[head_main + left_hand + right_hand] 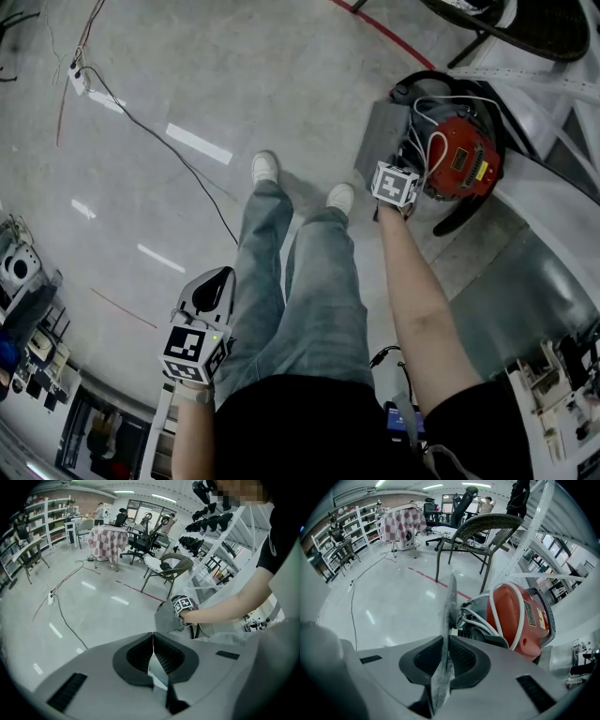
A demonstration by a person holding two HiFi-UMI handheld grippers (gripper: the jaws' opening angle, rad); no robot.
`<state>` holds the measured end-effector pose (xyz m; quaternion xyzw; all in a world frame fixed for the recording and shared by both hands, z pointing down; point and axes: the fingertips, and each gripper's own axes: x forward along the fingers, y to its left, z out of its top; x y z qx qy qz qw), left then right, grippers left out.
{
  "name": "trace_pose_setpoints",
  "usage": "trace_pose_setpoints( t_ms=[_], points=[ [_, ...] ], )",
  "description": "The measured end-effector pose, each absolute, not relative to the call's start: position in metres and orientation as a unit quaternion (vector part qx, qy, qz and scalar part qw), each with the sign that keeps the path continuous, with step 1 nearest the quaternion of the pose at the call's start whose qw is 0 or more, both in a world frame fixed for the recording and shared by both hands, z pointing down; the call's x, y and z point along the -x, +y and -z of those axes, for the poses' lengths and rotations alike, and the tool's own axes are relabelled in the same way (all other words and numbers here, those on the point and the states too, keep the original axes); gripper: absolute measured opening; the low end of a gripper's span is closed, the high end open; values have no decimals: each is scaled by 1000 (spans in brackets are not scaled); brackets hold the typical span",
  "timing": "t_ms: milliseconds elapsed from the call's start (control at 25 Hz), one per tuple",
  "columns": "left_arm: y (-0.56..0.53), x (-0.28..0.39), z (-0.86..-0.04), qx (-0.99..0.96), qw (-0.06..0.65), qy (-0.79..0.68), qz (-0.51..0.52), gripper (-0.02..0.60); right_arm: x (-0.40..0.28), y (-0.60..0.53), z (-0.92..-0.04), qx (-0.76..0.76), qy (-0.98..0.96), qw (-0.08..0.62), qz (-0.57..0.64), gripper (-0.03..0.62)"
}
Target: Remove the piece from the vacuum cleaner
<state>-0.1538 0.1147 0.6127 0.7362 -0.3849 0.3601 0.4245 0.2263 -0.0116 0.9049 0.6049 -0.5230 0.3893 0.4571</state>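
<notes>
A red vacuum cleaner (464, 159) lies on the floor by a white rack, with a white cord (487, 620) coiled on its side. My right gripper (446, 637) points steeply down beside it, its jaws shut on a thin grey flat piece (449, 606) seen edge-on. In the head view that grey piece (378, 139) stands just left of the vacuum cleaner, beyond the right gripper's marker cube (395, 184). My left gripper (221, 277) hangs by the person's left leg, far from the vacuum cleaner. Its jaws meet along a thin line (153, 641) with nothing held.
The person's shoes (265, 167) stand on the grey floor. A black cable (159, 141) runs to a power strip at the far left. A white rack (553, 103) and a wicker chair (483, 531) stand close behind the vacuum cleaner. Red tape (394, 33) marks the floor.
</notes>
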Motion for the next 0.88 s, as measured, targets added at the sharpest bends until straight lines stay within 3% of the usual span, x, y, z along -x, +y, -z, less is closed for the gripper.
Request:
trace_pose_setpoints(
  t_ms=[400, 880],
  points=[
    [117, 157, -616, -732, 434, -390, -353, 18, -220, -11, -905, -566, -555, 496, -355, 61],
    [123, 159, -618, -726, 444, -392, -349, 18, -225, 3, -908, -593, -500, 489, -398, 57]
  ],
)
